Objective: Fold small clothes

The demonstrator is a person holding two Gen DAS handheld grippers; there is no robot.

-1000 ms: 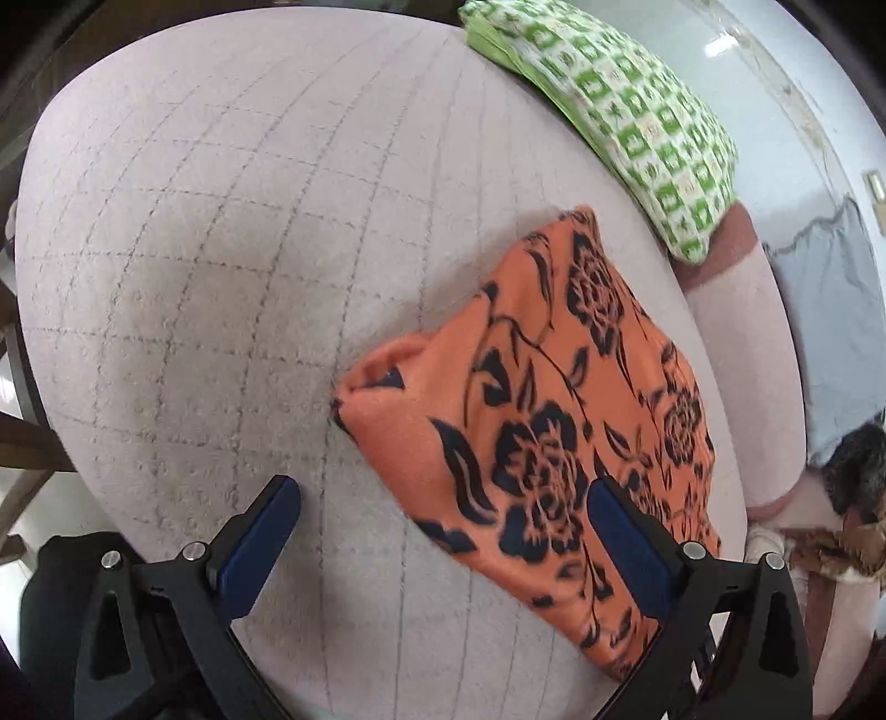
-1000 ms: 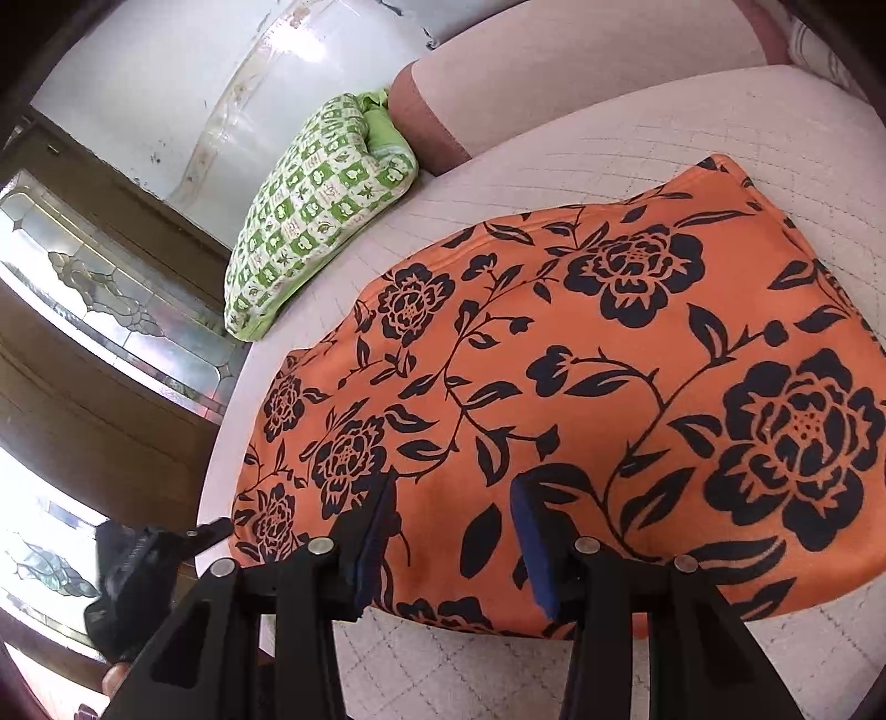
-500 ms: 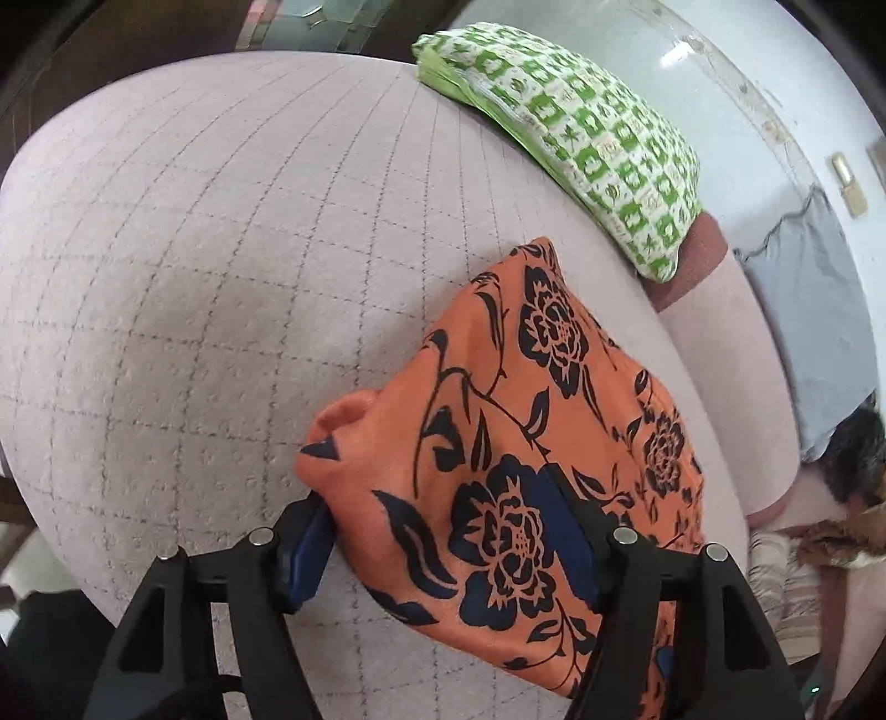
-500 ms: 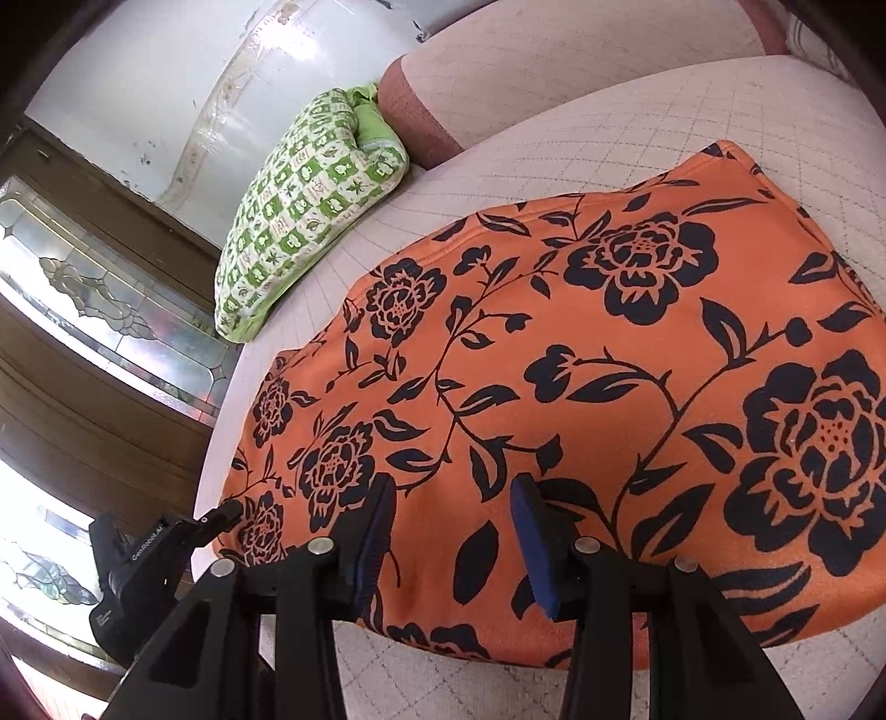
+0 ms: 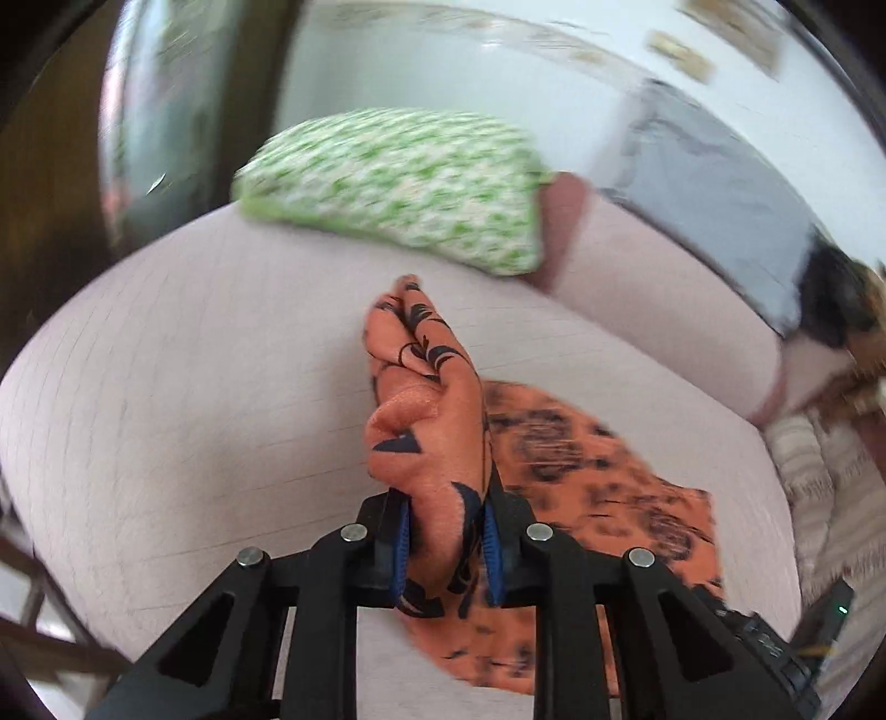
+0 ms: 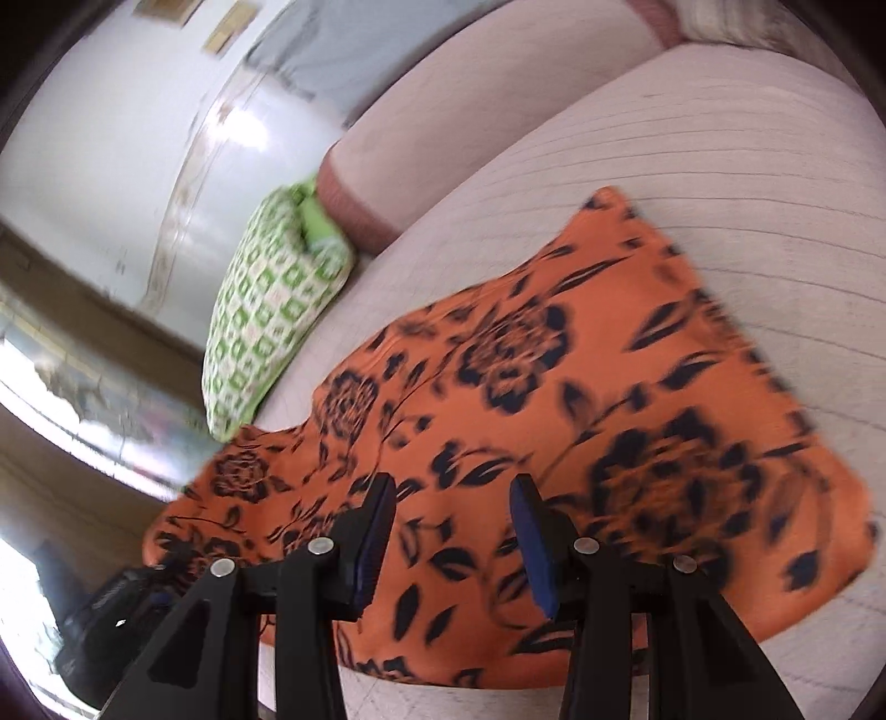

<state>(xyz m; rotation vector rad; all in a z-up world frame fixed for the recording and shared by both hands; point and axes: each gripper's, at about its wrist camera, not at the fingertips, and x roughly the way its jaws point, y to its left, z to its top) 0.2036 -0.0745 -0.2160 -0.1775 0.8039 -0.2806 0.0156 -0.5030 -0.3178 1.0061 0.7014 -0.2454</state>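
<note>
While the orange floral cloth (image 6: 554, 399) lies spread on the pale quilted cushion (image 5: 183, 387), its near corner is bunched and lifted. Left gripper (image 5: 446, 540) has just been closing, pads now clamping that bunch. Right gripper (image 6: 451, 545) part-open over the cloth, gripping nothing; green pillow (image 6: 266, 310) behind.

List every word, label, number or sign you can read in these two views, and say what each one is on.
None can be read.
Small plaques on the wall: too blurred to tell whether they carry writing.
Orange floral cloth: pattern only, no label showing.
Green checked pillow: pattern only.
</note>
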